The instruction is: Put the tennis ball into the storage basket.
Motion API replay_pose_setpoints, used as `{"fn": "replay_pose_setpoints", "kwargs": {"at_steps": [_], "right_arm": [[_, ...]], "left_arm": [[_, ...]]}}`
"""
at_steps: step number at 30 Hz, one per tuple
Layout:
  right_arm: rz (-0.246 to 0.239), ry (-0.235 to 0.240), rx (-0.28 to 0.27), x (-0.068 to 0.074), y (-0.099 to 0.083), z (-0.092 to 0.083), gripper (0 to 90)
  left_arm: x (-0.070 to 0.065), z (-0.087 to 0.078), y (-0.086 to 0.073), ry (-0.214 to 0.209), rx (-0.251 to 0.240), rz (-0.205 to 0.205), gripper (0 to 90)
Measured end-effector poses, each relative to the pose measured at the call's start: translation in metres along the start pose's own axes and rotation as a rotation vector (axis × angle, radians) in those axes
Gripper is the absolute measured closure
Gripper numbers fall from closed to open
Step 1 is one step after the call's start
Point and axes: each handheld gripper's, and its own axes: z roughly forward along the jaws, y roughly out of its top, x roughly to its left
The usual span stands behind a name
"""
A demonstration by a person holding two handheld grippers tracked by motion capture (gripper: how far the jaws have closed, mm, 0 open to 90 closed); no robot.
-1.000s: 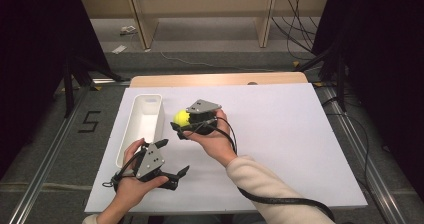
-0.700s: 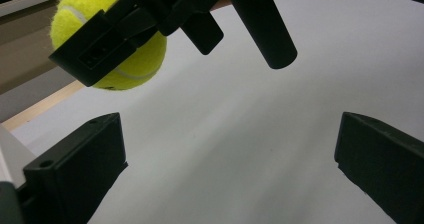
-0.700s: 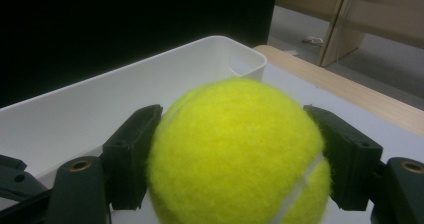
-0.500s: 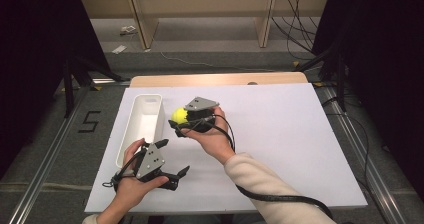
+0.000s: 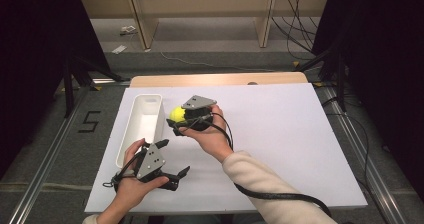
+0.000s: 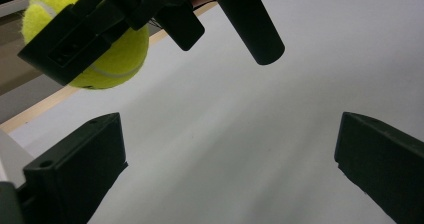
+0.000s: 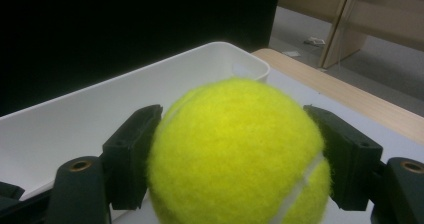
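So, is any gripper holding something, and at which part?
The right gripper holds the tennis ball by its two opposite sides, near the white bin. The left gripper is open and holds nothing.

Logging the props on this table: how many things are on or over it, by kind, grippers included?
Tennis ball: 1, yellow, clamped in the right gripper
White bin: 1
Grippers: 2, counting the left gripper, jaws apart
Total: 4

A dark numeral 5 [image 5: 90, 122] is marked on the grey floor [image 5: 60, 149] left of the table.
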Motion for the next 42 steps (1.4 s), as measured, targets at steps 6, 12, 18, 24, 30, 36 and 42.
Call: {"fn": "replay_pose_setpoints", "kwargs": {"at_steps": [6,12,18,24,30,36,42], "right_arm": [[-0.001,0.002,0.0,0.001,0.003,0.001,27.3],[-0.005,0.006,0.005,0.003,0.005,0.003,27.3],[-0.01,0.011,0.011,0.004,0.006,0.005,27.3],[-0.016,0.014,0.015,0.005,0.009,0.007,27.3],[-0.018,0.018,0.013,0.006,0.011,0.009,27.3],[-0.018,0.02,0.014,0.005,0.013,0.01,27.3],[-0.009,0.024,0.012,0.005,0.014,0.012,27.3]], "left_arm": [[0.0,0.0,0.0,-0.001,0.0,-0.001,0.0],[0.0,0.0,0.0,-0.001,0.001,-0.003,0.0],[0.0,0.0,0.0,-0.004,0.001,-0.006,0.0],[-0.001,0.001,-0.001,-0.004,0.002,-0.007,0.0],[-0.001,0.001,-0.001,-0.005,0.002,-0.006,0.0],[-0.001,0.001,0.0,-0.007,0.0,-0.006,0.0],[-0.001,0.0,0.0,-0.008,-0.001,-0.001,0.0]]}}
